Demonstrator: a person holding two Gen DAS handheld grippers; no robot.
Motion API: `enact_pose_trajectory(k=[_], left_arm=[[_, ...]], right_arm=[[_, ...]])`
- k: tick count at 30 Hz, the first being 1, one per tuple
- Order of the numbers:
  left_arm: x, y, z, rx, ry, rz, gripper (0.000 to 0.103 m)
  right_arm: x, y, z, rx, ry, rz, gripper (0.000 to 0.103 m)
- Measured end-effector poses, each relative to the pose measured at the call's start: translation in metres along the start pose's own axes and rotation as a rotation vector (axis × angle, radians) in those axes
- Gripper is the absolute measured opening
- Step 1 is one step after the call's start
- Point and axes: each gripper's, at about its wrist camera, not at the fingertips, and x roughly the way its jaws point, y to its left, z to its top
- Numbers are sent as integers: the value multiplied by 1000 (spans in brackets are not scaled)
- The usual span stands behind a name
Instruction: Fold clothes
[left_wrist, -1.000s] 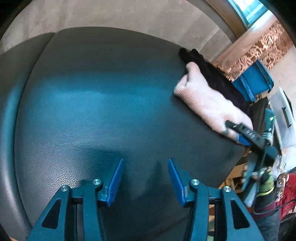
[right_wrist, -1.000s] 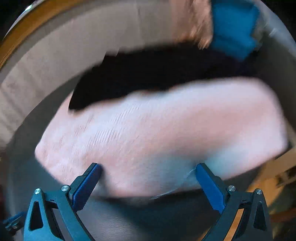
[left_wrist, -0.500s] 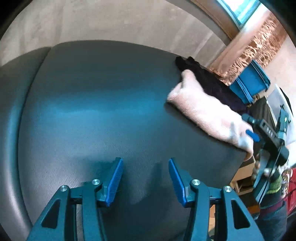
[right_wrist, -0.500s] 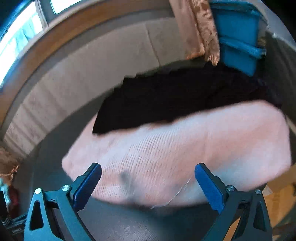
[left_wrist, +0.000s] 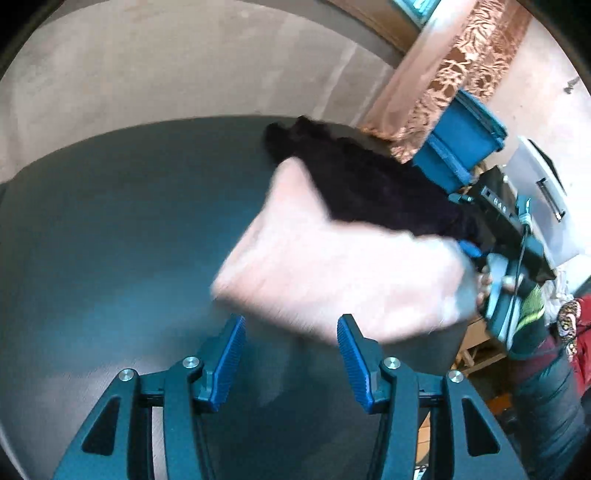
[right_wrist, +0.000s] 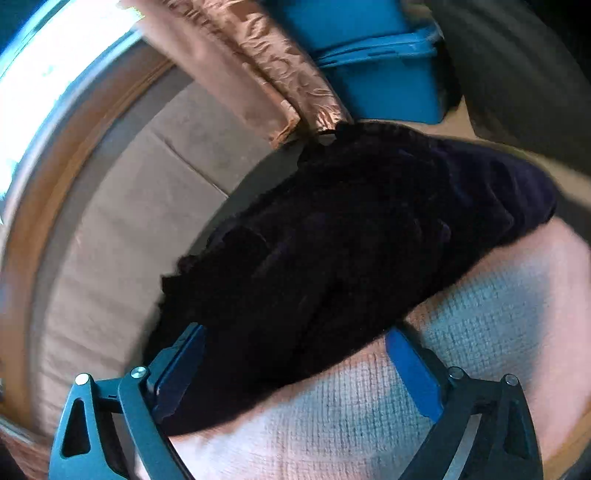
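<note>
A folded pink knit garment (left_wrist: 332, 266), blurred by motion, lies on the dark leather surface (left_wrist: 110, 240) just beyond my left gripper (left_wrist: 290, 328). That gripper is open with nothing between its fingers. A black garment (left_wrist: 369, 184) lies behind the pink one. My right gripper (left_wrist: 471, 251) meets the pink garment's right end, held by a hand. In the right wrist view the right gripper (right_wrist: 295, 350) stands wide open, with the black garment (right_wrist: 351, 258) and the pink knit (right_wrist: 406, 406) filling the space between its fingers. The fingers do not pinch the cloth.
A blue plastic bin (left_wrist: 461, 147) and a patterned copper curtain (left_wrist: 443, 81) stand behind the clothes. A beige cushion (left_wrist: 147, 74) rings the surface's far side. A grey box (left_wrist: 539, 199) sits at the right, and a person's sleeve (left_wrist: 532, 306) below it.
The pink garment has slid left across the surface toward my left gripper, with the right gripper following it. In the right view the black garment now sits between the fingers.
</note>
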Motion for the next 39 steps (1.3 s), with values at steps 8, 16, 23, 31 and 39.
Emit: enact_pose_trajectory(k=[8, 16, 23, 31, 39], left_arm=[[60, -19, 80, -18, 24, -64, 53], [128, -19, 114, -59, 141, -14, 51], [151, -28, 125, -73, 161, -2, 28], [108, -29, 138, -103, 32, -103, 6], [-21, -25, 146, -142, -267, -282, 6]], right_arm=[[6, -9, 8, 18, -15, 114, 73], [8, -2, 4, -74, 7, 176, 94], [16, 13, -3, -167, 43, 140, 103], [17, 5, 2, -60, 52, 70, 19], [-28, 79, 5, -204, -67, 224, 15]])
